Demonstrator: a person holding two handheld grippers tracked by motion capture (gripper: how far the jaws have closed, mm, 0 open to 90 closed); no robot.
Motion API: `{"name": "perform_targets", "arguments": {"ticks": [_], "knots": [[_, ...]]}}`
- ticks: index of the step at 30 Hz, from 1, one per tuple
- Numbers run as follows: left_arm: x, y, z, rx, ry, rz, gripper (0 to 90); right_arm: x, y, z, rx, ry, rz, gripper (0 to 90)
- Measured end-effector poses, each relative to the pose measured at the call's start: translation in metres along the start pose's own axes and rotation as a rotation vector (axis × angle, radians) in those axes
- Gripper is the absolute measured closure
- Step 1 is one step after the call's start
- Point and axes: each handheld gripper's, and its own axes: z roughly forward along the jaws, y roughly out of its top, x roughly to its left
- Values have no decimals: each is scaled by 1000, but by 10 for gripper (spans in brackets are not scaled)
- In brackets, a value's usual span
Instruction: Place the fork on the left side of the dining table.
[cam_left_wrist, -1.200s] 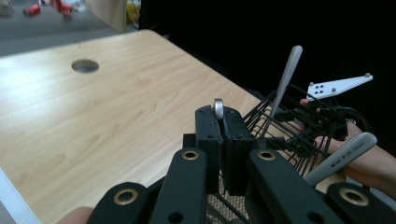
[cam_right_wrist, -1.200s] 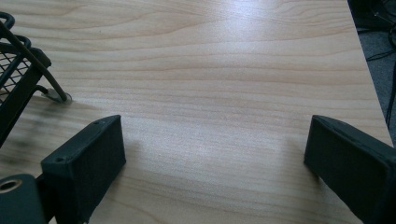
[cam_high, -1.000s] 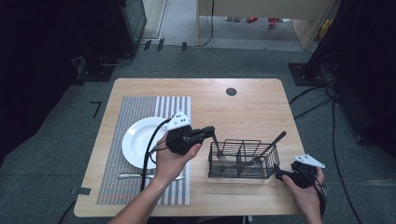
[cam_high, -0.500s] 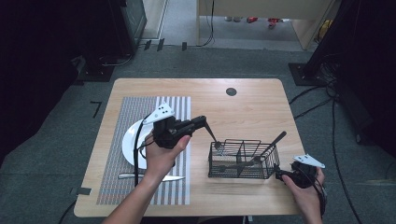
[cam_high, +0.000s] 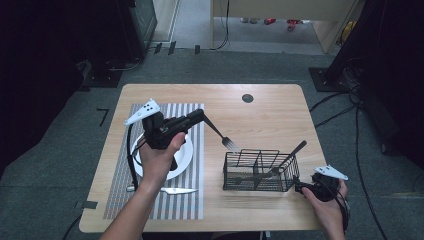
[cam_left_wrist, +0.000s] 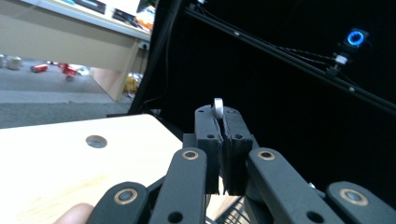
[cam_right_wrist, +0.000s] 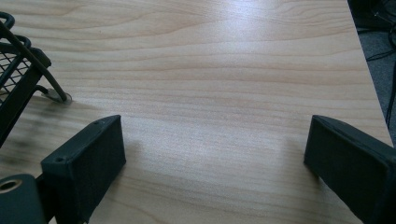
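Note:
My left gripper (cam_high: 199, 118) hangs above the striped placemat (cam_high: 117, 165), shut on the handle of a silver fork (cam_high: 223, 137). The fork slants down to the right, tines just above the far left corner of the black wire basket (cam_high: 260, 172). In the left gripper view the jaws of the left gripper (cam_left_wrist: 222, 154) are pressed together, with the fork's handle end (cam_left_wrist: 218, 105) poking out between them. A dark-handled utensil (cam_high: 291, 154) leans in the basket's right compartment. My right gripper (cam_high: 301, 188) rests open on the table, just right of the basket (cam_right_wrist: 18, 70).
A white plate (cam_high: 183, 161) lies on the placemat under my left hand, and a knife (cam_high: 167, 190) lies in front of it. A round cable hole (cam_high: 247, 98) sits near the table's far edge. Bare wood (cam_right_wrist: 215, 93) spreads ahead of the right gripper (cam_right_wrist: 215, 154).
My left gripper has risen out of the basket with the fork and moved left, to above the plate. The right gripper has stayed in place.

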Motion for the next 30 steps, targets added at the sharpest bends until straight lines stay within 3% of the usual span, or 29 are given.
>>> {"name": "perform_targets", "arguments": {"ticks": [5, 6, 10, 15, 19, 22, 23, 26, 27, 30], "knots": [[15, 3, -4, -29, 51, -5, 889, 0, 0, 0, 0, 0, 0, 49], [21, 4, -5, -43, 79, -8, 889, 0, 0, 0, 0, 0, 0, 49], [31, 4, -7, -60, 108, -30, 889, 0, 0, 0, 0, 0, 0, 48], [54, 1, -12, -119, 153, -80, 889, 0, 0, 0, 0, 0, 0, 49], [74, -3, -13, -130, 176, -132, 889, 0, 0, 0, 1, 0, 0, 49], [97, -9, -15, -136, 224, -175, 889, 0, 0, 0, 1, 0, 0, 49], [97, -9, -15, -136, 224, -175, 889, 0, 0, 0, 1, 0, 0, 49], [119, -17, -17, -153, 244, -234, 890, 0, 0, 0, 1, 0, -1, 49], [128, -21, -17, -163, 268, -242, 890, 0, 0, 0, 1, 0, -1, 48], [140, -25, -17, -173, 293, -271, 890, 0, 0, 0, 1, 0, -1, 48]]}}
